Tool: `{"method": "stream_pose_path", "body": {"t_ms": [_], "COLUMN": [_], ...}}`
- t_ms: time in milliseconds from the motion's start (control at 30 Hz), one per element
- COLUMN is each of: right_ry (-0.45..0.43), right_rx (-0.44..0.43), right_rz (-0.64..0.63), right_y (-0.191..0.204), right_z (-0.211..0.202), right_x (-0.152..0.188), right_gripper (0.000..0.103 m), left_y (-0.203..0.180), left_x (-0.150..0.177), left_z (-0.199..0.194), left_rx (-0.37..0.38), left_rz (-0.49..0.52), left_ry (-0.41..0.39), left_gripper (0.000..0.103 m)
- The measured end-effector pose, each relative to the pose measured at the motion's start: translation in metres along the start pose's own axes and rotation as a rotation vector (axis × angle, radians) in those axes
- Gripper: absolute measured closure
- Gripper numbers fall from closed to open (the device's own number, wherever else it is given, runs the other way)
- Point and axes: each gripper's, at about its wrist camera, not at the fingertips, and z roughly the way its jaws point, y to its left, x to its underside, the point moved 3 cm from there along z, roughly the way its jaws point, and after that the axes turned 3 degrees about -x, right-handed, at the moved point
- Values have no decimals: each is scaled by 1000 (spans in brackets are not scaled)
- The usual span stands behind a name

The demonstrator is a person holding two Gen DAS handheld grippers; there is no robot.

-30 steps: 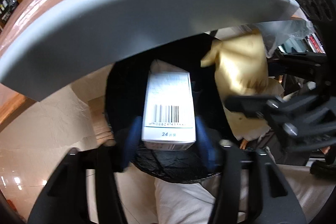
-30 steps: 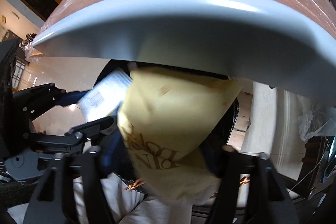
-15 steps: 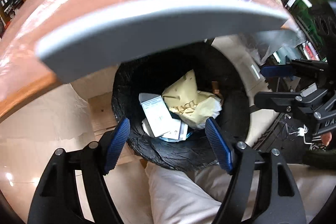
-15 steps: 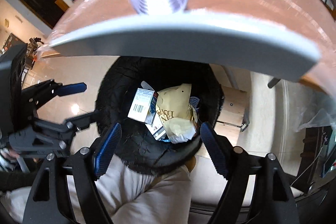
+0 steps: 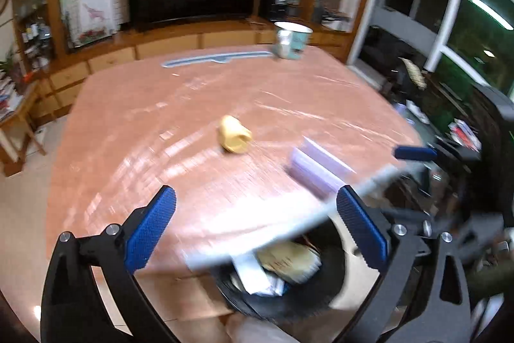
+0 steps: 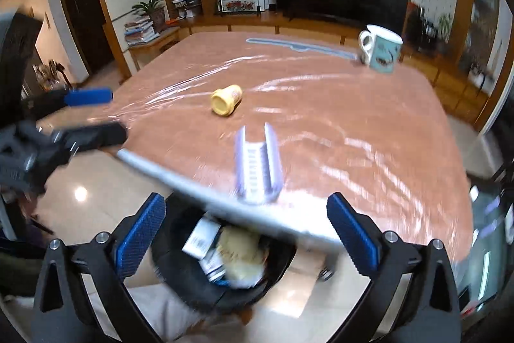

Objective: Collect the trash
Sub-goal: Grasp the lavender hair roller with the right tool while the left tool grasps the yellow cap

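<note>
Two tools, both wide apart and empty: my left tool and right tool have just opened. The box and yellow bag lie in the black bin under the bench's near edge (deliberate drop). Yellow cup and purple roller remain mid-bench.

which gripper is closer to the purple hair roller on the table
Right. The purple hair roller lies just past the right gripper, centred between its open jaws. The left gripper sits off to the roller's left side.
</note>
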Motion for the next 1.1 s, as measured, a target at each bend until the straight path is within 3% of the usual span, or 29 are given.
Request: {"method": "stream_pose_path", "body": {"t_ms": [200, 433, 667, 900, 1000, 1100], "right_ry": [69, 118, 133, 153, 154, 149], "right_rx": [-18, -14, -23, -34, -27, -18], "right_rz": [33, 28, 34, 32, 31, 34], "right_y": [-6, -7, -10, -12, -11, -12], "right_z": [48, 72, 78, 89, 90, 89], "right_x": [-15, -19, -21, -24, -26, -27], "right_gripper": [4, 5, 14, 25, 30, 38], "left_y": [23, 20, 17, 15, 15, 14], "left_x": [-25, -34, -36, -35, -35, -33], "left_z": [58, 100, 117, 123, 125, 126], "left_rx": [0, -54, -83, -93, -92, -90], "left_rz": [-94, -43, -8, 18, 17, 22], "left_ry": [87, 155, 165, 180, 181, 187], "left_gripper": [2, 2, 3, 16, 17, 26]}}
